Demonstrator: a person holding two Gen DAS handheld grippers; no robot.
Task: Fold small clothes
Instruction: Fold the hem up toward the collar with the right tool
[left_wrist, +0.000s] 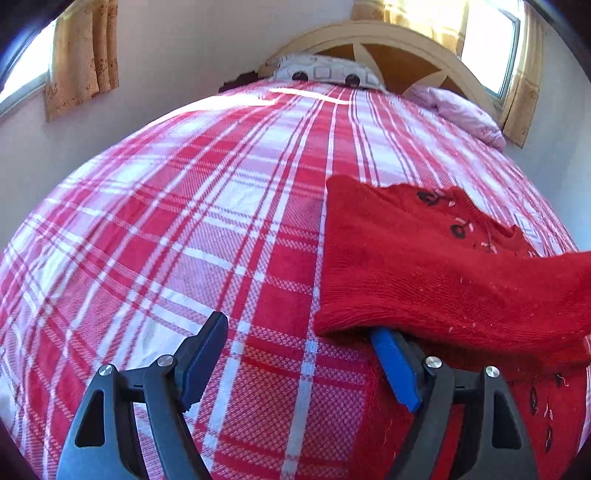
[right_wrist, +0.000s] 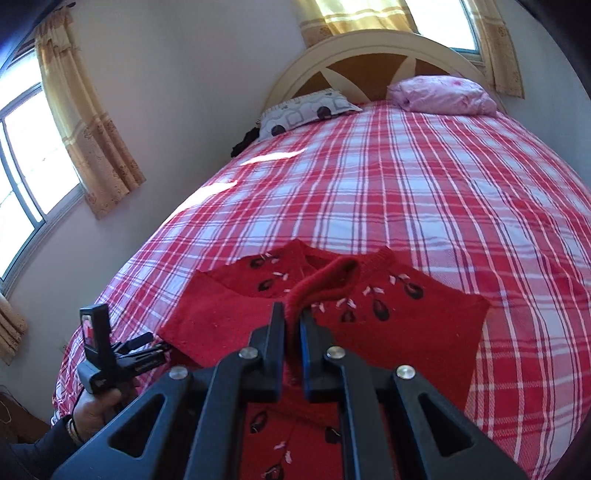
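On the plaid bedspread, toward its near edge, a small red knitted sweater is laid flat with its neckline turned to 12 o'clock, toward the headboard. A sleeve is pinched at its cuff by the right gripper, whose jaws are clenched tight on the knit, and it is carried over the chest of the garment. The left gripper is spread wide with nothing between its jaws; its blue-padded finger is tucked under the sweater's left side fold at 3 o'clock in the left wrist view, though contact cannot be confirmed. In the right wrist view it is seen at 8 o'clock, held in a hand.

The step in hand is judged to be the folding-in of a sleeve across the body. The next move would call for the cuff to be lowered flat onto the chest and let go, without the layers beneath being dragged out of line; the left gripper could be used to steady the side edge.

The sweater is a thick, fuzzy wool knit, bright red, with dark embroidered shapes and pale stitched petals around the neckline. 1 side already appears folded inward, giving a straight edge at 9 o'clock. Light lint is scattered over the surface.
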